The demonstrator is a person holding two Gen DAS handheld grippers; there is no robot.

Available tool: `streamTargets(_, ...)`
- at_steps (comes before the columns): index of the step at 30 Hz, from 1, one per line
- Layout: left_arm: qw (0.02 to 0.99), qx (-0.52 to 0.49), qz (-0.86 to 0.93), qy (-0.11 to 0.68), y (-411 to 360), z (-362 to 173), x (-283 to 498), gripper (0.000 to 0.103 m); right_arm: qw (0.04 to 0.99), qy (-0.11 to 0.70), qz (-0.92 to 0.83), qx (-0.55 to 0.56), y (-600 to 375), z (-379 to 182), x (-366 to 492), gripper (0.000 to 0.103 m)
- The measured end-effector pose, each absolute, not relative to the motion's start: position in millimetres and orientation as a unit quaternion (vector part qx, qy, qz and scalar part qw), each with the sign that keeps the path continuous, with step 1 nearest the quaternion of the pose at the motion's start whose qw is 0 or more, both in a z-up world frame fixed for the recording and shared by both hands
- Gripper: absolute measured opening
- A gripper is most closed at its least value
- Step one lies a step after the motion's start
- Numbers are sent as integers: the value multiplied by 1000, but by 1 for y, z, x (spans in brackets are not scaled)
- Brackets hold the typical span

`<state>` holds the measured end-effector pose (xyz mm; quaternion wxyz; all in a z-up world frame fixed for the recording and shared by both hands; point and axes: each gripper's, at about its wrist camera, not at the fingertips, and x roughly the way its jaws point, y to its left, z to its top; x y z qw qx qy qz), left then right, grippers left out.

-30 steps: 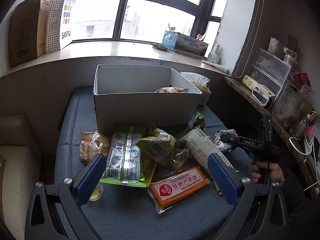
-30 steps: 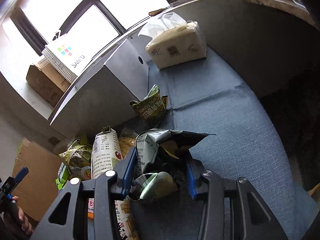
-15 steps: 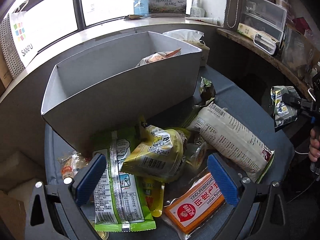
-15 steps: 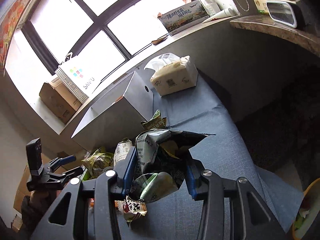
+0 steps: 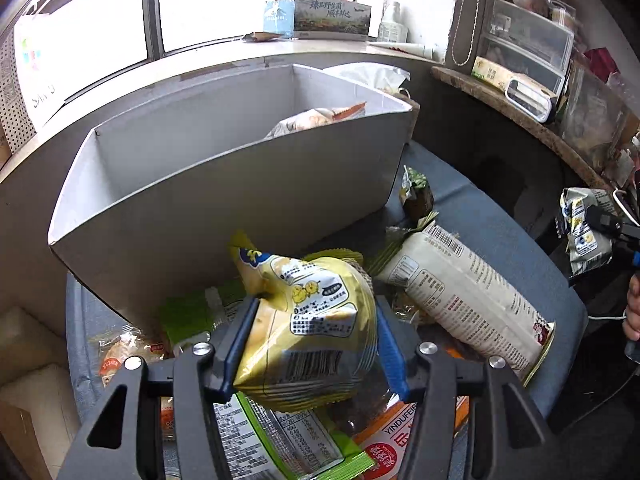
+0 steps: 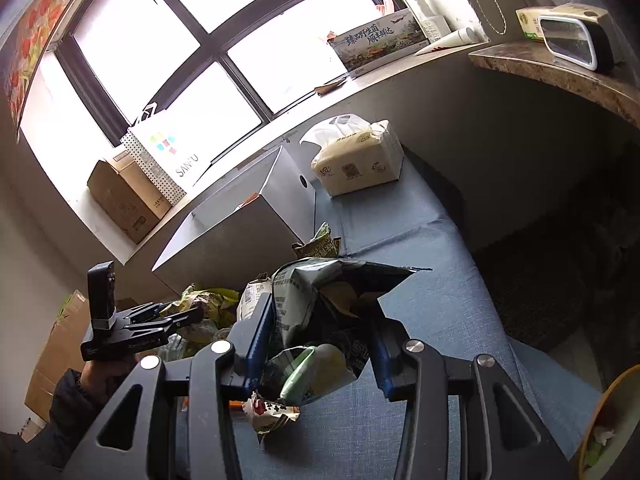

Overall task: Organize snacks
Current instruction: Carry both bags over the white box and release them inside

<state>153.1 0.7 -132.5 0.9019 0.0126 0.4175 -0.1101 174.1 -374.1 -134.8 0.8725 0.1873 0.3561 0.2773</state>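
Observation:
My left gripper [image 5: 312,340] is shut on a yellow snack bag [image 5: 308,332] and holds it in front of the grey open box [image 5: 224,200], above the snack pile. The box holds one snack packet [image 5: 320,118]. My right gripper [image 6: 320,336] is shut on a dark green-and-white snack bag [image 6: 320,312], held above the blue table cover [image 6: 420,320]; it also shows at the right edge of the left wrist view [image 5: 584,228]. A long white packet [image 5: 464,300], green packets [image 5: 280,440] and an orange packet [image 5: 396,444] lie on the table.
A tissue pack [image 6: 356,164] stands on the table right of the box. A small green bag [image 5: 416,192] leans at the box's right corner. The windowsill holds a cardboard box [image 6: 124,196] and a paper bag [image 6: 168,156]. A cluttered shelf [image 5: 532,92] runs along the right.
My left gripper moved forward and down and closed on the yellow snack bag. My right gripper lifted its green-and-white bag up and away to the right.

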Motion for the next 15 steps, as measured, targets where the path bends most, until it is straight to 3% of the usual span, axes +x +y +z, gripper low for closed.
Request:
streamTargets(9, 944, -78, -118, 297, 28, -59, 101, 60, 872, 346, 314, 148, -335, -118, 170, 47)
streamTargets(15, 956, -102, -98, 259, 48, -22, 113, 60, 870, 320, 363, 97, -278, -85, 183, 47)
